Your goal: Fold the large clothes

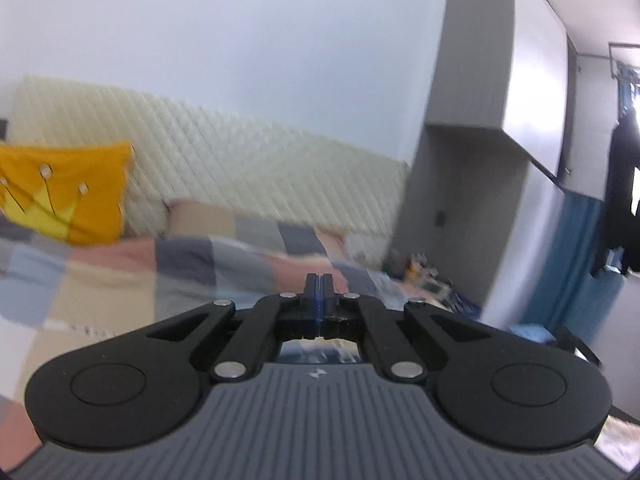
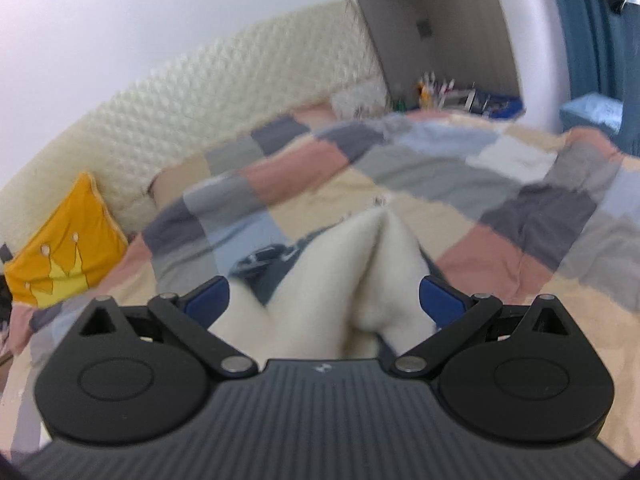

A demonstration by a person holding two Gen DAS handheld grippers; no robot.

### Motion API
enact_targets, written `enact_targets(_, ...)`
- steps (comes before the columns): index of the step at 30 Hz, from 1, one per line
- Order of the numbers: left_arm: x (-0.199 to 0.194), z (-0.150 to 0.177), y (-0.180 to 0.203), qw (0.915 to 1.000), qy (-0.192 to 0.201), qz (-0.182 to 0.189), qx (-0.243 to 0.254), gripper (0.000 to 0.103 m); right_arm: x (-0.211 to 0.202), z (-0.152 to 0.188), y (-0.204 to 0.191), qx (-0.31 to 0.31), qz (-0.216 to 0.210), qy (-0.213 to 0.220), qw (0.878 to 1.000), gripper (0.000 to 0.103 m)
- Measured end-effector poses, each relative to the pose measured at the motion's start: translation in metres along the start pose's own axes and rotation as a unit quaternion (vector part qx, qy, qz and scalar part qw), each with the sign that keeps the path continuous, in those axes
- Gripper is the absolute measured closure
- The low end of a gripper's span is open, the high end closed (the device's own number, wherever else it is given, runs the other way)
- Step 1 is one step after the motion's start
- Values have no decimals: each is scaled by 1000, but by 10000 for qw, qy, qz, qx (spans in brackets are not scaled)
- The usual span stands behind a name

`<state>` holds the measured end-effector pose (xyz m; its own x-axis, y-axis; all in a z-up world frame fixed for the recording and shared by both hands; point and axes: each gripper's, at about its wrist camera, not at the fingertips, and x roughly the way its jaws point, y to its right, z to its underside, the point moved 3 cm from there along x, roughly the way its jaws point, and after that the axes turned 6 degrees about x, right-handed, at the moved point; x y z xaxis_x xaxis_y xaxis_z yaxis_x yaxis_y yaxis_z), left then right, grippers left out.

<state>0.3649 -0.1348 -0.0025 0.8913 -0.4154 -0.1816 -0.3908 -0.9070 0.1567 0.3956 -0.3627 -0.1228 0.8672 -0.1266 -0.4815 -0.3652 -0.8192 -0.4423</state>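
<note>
Raising the left hand-held gripper [image 1: 319, 280], clamped shut and seemingly empty; our right hand-held gripper [image 2: 324, 300] gapes wide around the white garment [image 2: 360, 264] on the bed [image 2: 460, 184], ready to pinch.

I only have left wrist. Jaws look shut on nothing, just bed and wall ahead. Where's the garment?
Observer: A white fleecy garment shows in the right wrist view, bunched between the right gripper's fingers.
Operator: Gripped?
Observer: No. The blue pads stand wide apart, clear of the fabric.
Operator: Anything else near it?
Observer: A dark patch with light print lies beside the white fabric on the patchwork quilt; too blurred to identify.
</note>
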Motion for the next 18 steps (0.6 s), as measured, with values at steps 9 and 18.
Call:
enact_targets(9,30,119,0,9882,-1437,532,-27,102,-9,18,20,-890,-160,-315,9954,0)
enact_targets(18,84,202,5,9767,-2007,361,674,94,10,55,33,-1195,-235,-729,9899,0)
